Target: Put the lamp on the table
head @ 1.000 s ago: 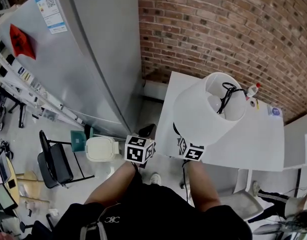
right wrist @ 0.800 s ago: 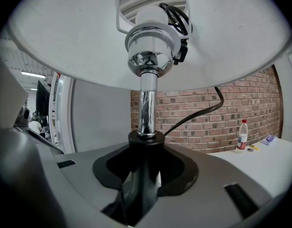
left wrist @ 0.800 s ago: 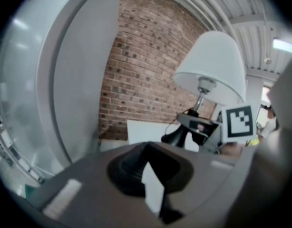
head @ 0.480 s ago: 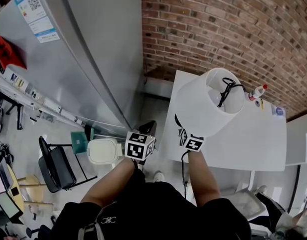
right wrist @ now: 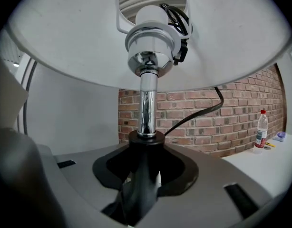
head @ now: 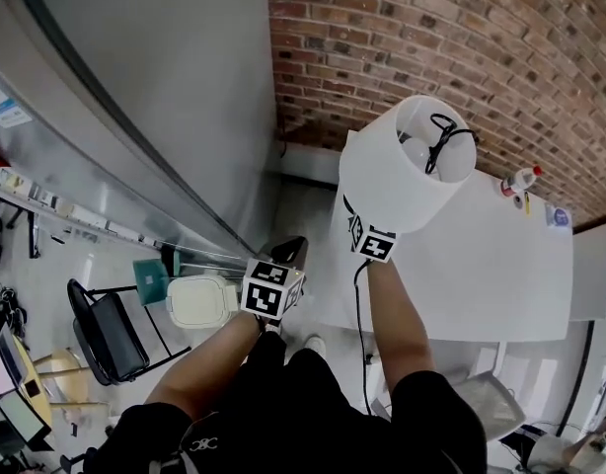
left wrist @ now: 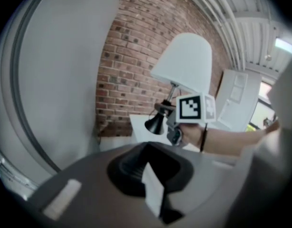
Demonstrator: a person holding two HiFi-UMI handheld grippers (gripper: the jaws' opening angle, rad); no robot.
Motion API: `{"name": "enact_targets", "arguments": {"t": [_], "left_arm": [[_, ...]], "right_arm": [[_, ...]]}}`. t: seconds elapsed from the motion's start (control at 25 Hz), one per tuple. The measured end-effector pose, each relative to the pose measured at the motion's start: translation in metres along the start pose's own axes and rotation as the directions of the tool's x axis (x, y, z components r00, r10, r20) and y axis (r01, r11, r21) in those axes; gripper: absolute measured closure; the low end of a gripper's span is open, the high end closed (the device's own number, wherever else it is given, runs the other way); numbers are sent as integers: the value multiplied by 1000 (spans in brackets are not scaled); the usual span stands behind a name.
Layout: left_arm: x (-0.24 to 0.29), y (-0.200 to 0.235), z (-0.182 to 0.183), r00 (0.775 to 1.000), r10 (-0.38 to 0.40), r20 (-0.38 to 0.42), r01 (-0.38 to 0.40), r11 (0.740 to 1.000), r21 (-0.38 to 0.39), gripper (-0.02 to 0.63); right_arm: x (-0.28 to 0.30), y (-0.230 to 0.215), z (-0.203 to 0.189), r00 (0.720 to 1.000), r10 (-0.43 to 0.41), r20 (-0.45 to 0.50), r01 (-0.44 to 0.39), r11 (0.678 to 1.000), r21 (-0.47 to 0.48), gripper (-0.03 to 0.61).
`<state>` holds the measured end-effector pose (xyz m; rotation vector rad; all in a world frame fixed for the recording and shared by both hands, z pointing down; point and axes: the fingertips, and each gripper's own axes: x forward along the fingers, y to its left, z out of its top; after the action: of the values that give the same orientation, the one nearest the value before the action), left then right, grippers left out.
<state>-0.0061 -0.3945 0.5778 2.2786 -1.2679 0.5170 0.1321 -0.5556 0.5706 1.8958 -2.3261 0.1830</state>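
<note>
The lamp has a white shade (head: 410,164), a chrome stem (right wrist: 146,103) and a black base. My right gripper (head: 362,235) is shut on that base (right wrist: 141,175) and holds the lamp upright in the air over the white table's (head: 481,265) near-left part. A black cord (right wrist: 198,114) hangs from the top of the shade. In the left gripper view the lamp (left wrist: 184,63) shows above the right gripper's marker cube (left wrist: 191,108). My left gripper (head: 286,257) hangs off the table's left side, and its jaws (left wrist: 154,194) look shut on nothing.
A tall silver fridge (head: 135,117) stands to the left and a brick wall (head: 431,38) behind the table. A small bottle (head: 520,180) stands at the table's far side. A folding chair (head: 106,329) and a white bin (head: 199,299) are on the floor below.
My right gripper has carried the lamp forward and up, toward the brick wall. The left gripper has hardly moved. The head view has swung left and forward.
</note>
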Motion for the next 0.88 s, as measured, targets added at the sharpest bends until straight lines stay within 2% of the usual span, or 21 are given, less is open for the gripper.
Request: {"name": "enact_targets", "arguments": {"t": [0.16,0.32,0.6,0.88], "left_arm": [[19,7,-5,1000,10,14,-10,999,-36,614],[32,24,-11,999,50,16,-50,999,-7,614],[54,49,-24,997,81,12,-80,996,-24,614],[78,66,-37,996,93,6,-92,995,-48,614]], "right_arm": [[40,-9,-7,1000,-7,-5,6,1000,-14,451],[79,-19,-8,1000,-28,4,28,999,-33,453],[131,-28,-9,999,-43,32,44,999,-30,453],[170,-26,-36,999,-47,11,47,996,-70,453]]}}
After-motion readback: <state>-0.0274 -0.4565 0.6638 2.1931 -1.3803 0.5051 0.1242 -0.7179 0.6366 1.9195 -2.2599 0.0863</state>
